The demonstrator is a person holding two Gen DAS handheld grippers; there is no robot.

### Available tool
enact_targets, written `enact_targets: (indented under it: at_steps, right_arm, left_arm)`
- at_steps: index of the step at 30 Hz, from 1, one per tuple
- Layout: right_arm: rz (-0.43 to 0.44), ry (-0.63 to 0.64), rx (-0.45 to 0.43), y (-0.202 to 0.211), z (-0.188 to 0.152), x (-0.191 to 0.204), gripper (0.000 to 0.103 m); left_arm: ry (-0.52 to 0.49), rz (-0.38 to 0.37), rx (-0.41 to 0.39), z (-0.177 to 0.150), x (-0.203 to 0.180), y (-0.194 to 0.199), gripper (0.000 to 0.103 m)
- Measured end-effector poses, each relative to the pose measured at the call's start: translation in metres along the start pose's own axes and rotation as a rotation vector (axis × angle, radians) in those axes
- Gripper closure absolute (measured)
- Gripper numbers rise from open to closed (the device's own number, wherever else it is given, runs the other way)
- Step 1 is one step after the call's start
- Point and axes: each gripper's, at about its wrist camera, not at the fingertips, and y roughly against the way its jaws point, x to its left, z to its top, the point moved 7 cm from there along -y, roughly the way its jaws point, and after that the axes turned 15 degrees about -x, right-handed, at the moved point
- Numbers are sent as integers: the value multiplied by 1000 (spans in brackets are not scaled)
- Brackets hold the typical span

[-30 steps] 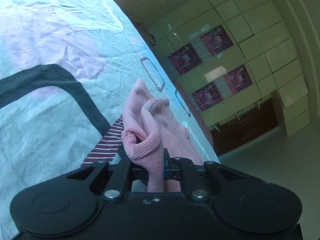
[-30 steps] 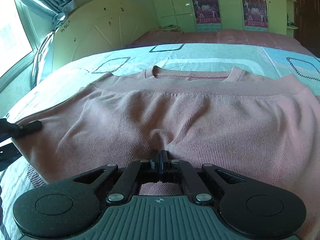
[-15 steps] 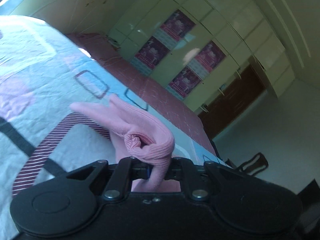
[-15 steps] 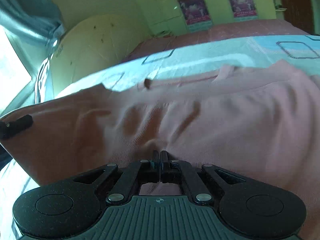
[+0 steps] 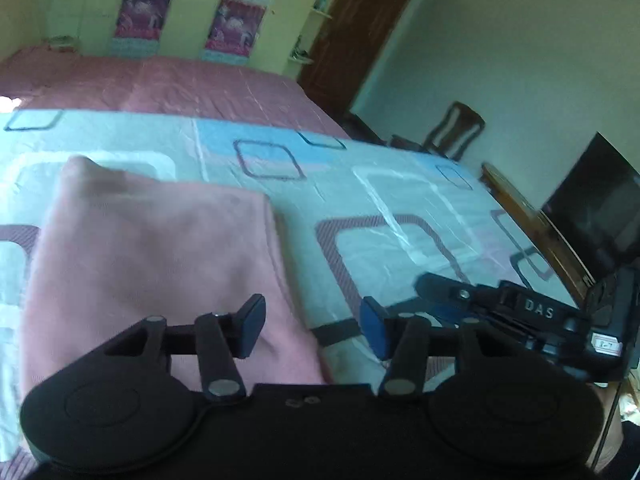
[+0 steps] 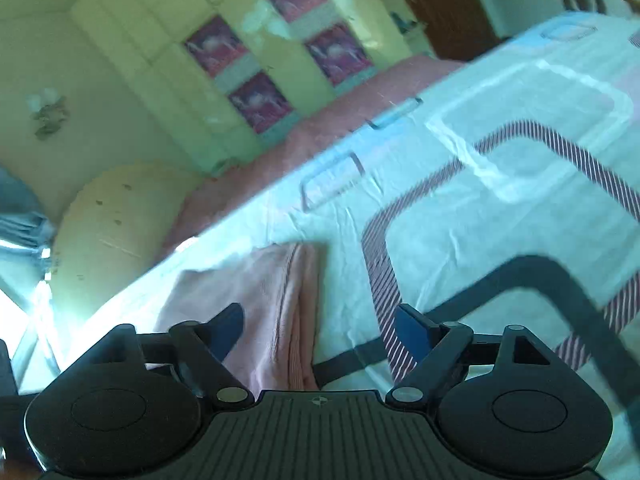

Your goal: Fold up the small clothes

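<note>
A pink knit garment (image 5: pixel 152 264) lies folded flat on the patterned bedsheet (image 5: pixel 400 208), left of centre in the left wrist view. My left gripper (image 5: pixel 314 326) hovers over its right edge, jaws opening, with nothing pressed between the blue pads (image 5: pixel 374 332). In the right wrist view the same garment (image 6: pixel 272 300) shows its stacked folded edge below my right gripper (image 6: pixel 320 326), whose jaws are opening wide and hold nothing. The right tool's black body (image 5: pixel 532 312) sits just right of the left gripper.
The sheet (image 6: pixel 500 184) stretches away to the right of the garment. A pink bedspread (image 5: pixel 180 84) covers the far side. A dark chair (image 5: pixel 452 128), a black screen (image 5: pixel 600 208) and a brown door (image 5: pixel 360 32) stand beyond the bed. A rounded headboard (image 6: pixel 112 224) is at the left.
Both grippers were shut on the pink garment and swung it sideways across the bed. Now both have let go and it lies folded on the sheet.
</note>
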Motion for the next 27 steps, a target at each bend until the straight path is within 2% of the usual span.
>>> enact_targets:
  at_steps: [1,3,5,8,11,13,17,20,24,27]
  right_arm:
    - [19,-19,17,0,0,-2,38]
    - [75,-52,60,-7,-5,3,50]
    - [128,-50,117,-23,-18,20,56]
    - [165,-28,188,-45,-39,39,58]
    - [158,-17,250,-68,-57,44,58]
    - [148,-1,288,-81,-68,45,58]
    - [132,59,304,-88,-75,49,58]
    - [85,151,317,-94,-81,49,58]
    - [58,166,312,-90,-80,53,58]
    - [71,86,338,-93,-87,48,58]
  left_arm:
    - [-10,42,-31,6,16,9,45]
    - [0,141,-49,17,55,19,47]
    - [34,219,-37,20,93,25,56]
    - [93,290,-15,23,139,33,59]
    - [140,264,52,8,160,26,60]
    - [134,260,82,-4,165,21,58]
    - [172,253,71,-19,176,23,58]
    - [168,228,66,-21,177,21,58]
    - [153,193,79,-22,180,18,57]
    - [157,179,89,-25,183,14,55]
